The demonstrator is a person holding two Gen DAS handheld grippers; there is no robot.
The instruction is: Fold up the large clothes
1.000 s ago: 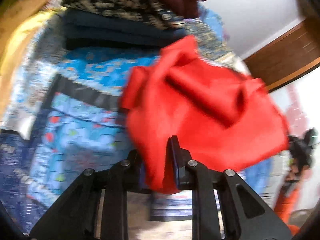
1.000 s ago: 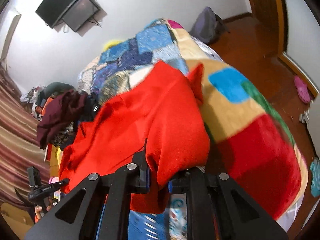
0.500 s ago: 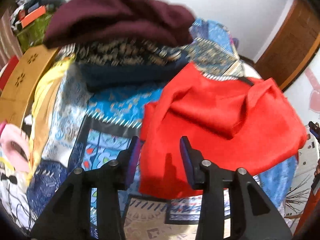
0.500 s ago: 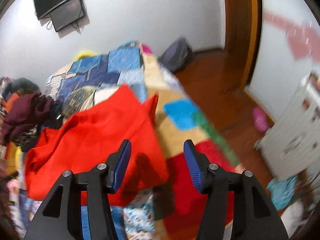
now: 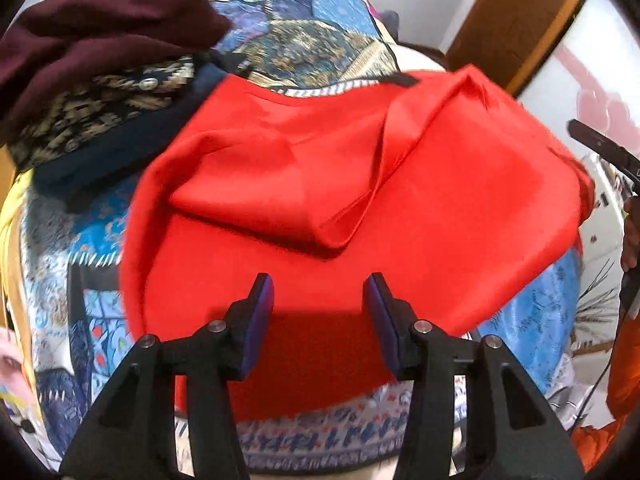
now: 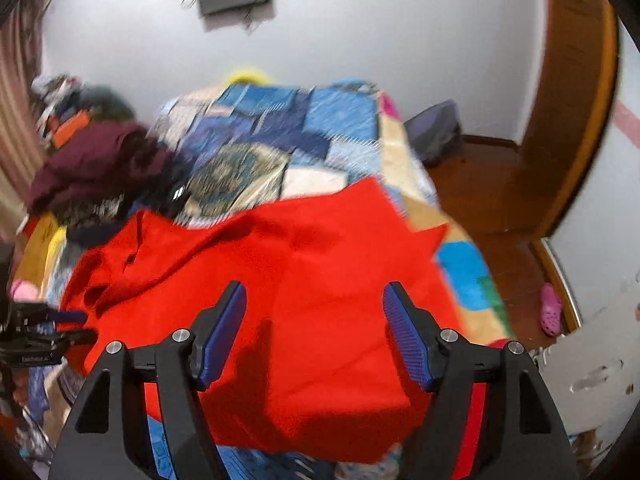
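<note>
Both grippers have let go of the red garment (image 5: 360, 200) since a second ago, when each had a bunch of it pinched between its fingers; half a second ago they were already parted, and now they stand wider and a little back from it. That garment lies loose on the patchwork quilt (image 5: 96, 304), spread across the near end of the bed, with one flap doubled over its middle and a crease running up toward the far edge. It is folded only roughly, and its outline is uneven.

Left gripper (image 5: 318, 308) is released, jaws apart above the cloth's near hem, holding nothing. Right gripper (image 6: 314, 332) is likewise released and empty, over the cloth's other side.

My reading is that one fold has just been laid down and dropped, so the next move calls for a fresh grasp on an edge or corner.

Beyond the garment sits a pile (image 5: 92, 80) of dark clothes, maroon on top. A wooden door (image 6: 576, 100) stands to the right.
</note>
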